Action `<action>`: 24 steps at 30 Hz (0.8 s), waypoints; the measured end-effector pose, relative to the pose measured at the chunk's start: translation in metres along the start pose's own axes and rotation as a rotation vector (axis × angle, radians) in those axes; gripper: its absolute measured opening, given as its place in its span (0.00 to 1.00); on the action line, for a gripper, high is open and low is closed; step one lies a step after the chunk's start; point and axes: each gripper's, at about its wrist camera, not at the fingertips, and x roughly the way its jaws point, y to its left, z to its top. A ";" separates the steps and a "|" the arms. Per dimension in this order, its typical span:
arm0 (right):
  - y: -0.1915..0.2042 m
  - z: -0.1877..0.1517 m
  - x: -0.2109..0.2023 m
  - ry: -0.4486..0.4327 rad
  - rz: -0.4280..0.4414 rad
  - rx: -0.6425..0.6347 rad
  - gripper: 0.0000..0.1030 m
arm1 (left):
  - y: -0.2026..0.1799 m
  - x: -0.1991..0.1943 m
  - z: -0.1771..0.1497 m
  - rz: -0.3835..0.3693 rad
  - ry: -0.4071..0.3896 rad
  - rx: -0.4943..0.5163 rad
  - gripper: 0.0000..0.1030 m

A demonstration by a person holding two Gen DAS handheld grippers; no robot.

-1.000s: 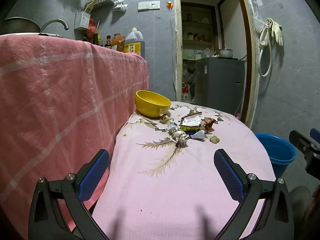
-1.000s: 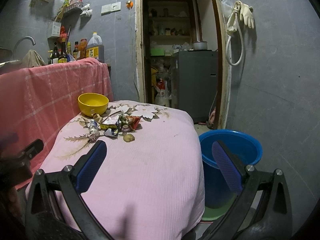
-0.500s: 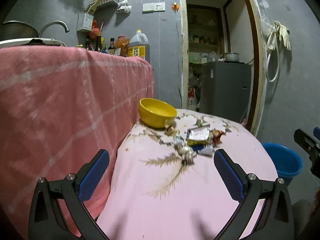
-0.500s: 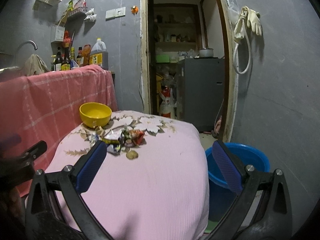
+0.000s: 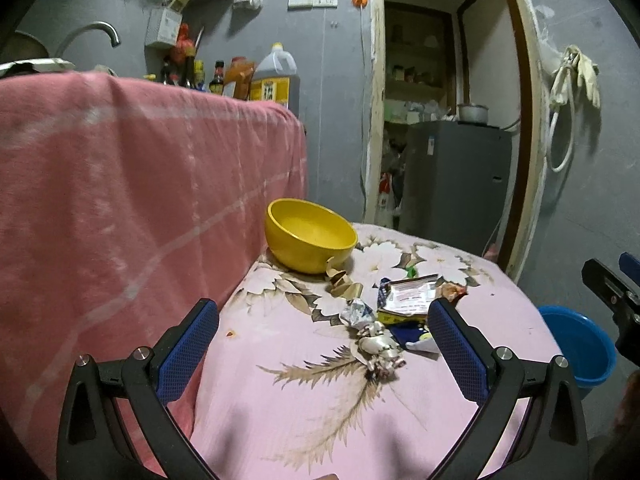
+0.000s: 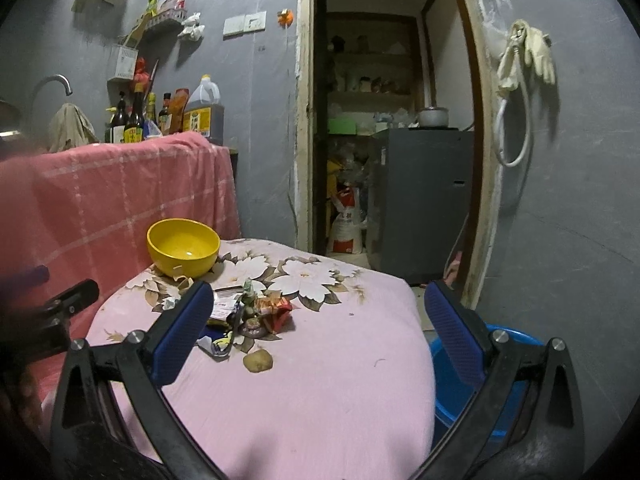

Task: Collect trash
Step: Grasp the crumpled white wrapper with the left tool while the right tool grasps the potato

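left gripper [image 5: 322,350]: we hold it above the near part of the table, jaws spread wide, nothing between the two blue pads.
right gripper [image 6: 318,330]: we hold it over the table's right half, jaws also spread wide and holding nothing; its left pad covers part of the trash in its own view.
trash pile [image 5: 394,314]: we count one loose heap on the floral pink tablecloth [image 5: 320,420], just in front of the bowl.
pieces we can tell apart: one crumpled foil wrapper [image 5: 376,346], one flat snack packet [image 5: 408,298], one curled brown scrap [image 5: 342,282] touching the bowl's base, one red-orange wrapper [image 6: 276,310], and one small brownish lump [image 6: 258,361] lying a little apart toward us. others are too tangled to count.
yellow bowl [image 5: 310,236]: one, upright at the table's far left corner, beside the pink checked cloth [image 5: 120,200].
blue basin [image 6: 516,344]: one, on the floor just beside the table's right edge.
behind: one large oil jug [image 6: 204,110], several dark bottles we cannot count, one faucet [image 5: 92,34], one grey fridge [image 6: 420,200] through the doorway, one pot [image 6: 433,116] on top of it.
right wall: rubber gloves [image 6: 528,58] and one hose loop.
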 end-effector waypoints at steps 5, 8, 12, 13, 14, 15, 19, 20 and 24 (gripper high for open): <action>0.003 -0.006 0.033 0.081 0.079 -0.001 1.00 | -0.004 0.028 -0.001 -0.008 0.064 0.043 0.99; 0.007 -0.013 0.055 0.176 0.101 -0.026 1.00 | -0.005 0.045 -0.004 -0.030 0.128 0.055 0.96; 0.008 -0.025 0.076 0.281 0.151 -0.026 0.99 | -0.005 0.061 -0.009 -0.064 0.207 0.057 0.85; 0.009 -0.028 0.081 0.305 0.156 -0.030 0.98 | -0.005 0.065 -0.010 -0.075 0.228 0.056 0.83; 0.009 -0.031 0.086 0.328 0.166 -0.030 0.96 | -0.006 0.067 -0.010 -0.082 0.241 0.056 0.80; 0.010 -0.034 0.090 0.349 0.175 -0.030 0.95 | -0.006 0.070 -0.010 -0.093 0.260 0.056 0.77; 0.013 -0.041 0.100 0.406 0.192 -0.036 0.91 | -0.008 0.081 -0.011 -0.121 0.321 0.057 0.68; 0.014 -0.041 0.103 0.414 0.195 -0.039 0.89 | -0.008 0.083 -0.011 -0.124 0.331 0.056 0.64; 0.020 -0.046 0.112 0.468 0.219 -0.055 0.84 | -0.007 0.090 -0.012 -0.134 0.373 0.046 0.61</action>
